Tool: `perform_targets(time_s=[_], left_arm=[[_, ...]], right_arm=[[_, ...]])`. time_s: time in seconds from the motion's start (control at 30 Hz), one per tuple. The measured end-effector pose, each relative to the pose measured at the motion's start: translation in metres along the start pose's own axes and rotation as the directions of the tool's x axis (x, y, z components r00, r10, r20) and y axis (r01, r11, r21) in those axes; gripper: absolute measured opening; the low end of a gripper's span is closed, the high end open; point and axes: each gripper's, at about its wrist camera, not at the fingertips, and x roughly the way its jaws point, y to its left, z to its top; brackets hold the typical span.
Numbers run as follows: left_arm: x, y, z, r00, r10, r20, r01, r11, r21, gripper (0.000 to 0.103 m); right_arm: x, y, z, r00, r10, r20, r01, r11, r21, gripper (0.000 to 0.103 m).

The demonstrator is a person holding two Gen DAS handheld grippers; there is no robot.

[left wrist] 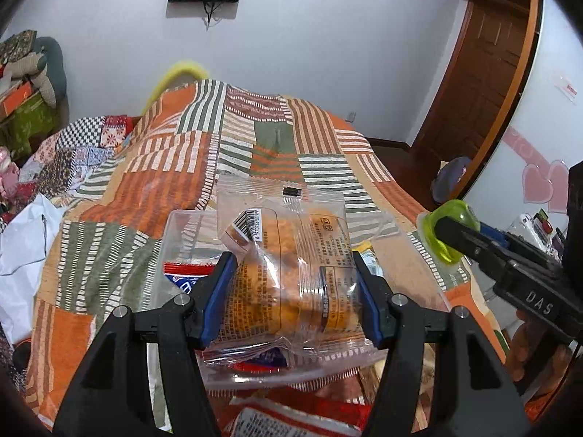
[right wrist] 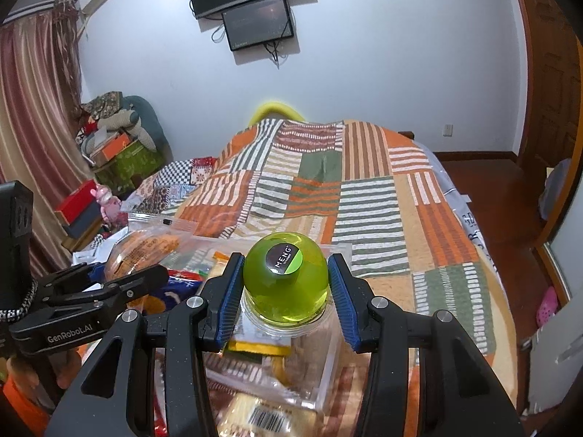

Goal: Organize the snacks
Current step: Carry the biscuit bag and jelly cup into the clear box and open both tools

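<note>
Snacks ride in both grippers above the clear box on the bedspread: your left gripper pinches an orange packet, your right gripper a green jelly cup. Lower each inside before releasing.

The bed fills the middle of the room under a patchwork blanket of orange, green and white stripes. Past its far end, two dark screens hang on the white wall, cables trailing below them. A yellow rounded thing peeks up just behind the bed's far edge. Off the bed's left side stands a heap of boxes with cloth piled on top, and nearer, a small pink figure. Striped curtains hang beyond that heap. To the right of the bed is a brown wooden door, and a pink shoe lies on the floor there.
</note>
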Motion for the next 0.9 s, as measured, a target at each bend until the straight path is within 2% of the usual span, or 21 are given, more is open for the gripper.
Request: perform_targets(time_s=[0.5,0.9], left_arm=[[0.033,-0.001,0.002,0.998,0.012,-0.057,-0.011,1.000,0.007,0.061],[0.038,-0.001,0.002,0.998,0.011,-0.065,-0.010,1.000,0.008,0.065]], right_arm=[[0.043,-0.011,0.004,0.996,-0.017,-0.090,0.017,1.000,0.002,0.043],[0.059,-0.015,-0.003,0.988,-0.023,-0.153,0.023,1.000,-0.001,0.044]])
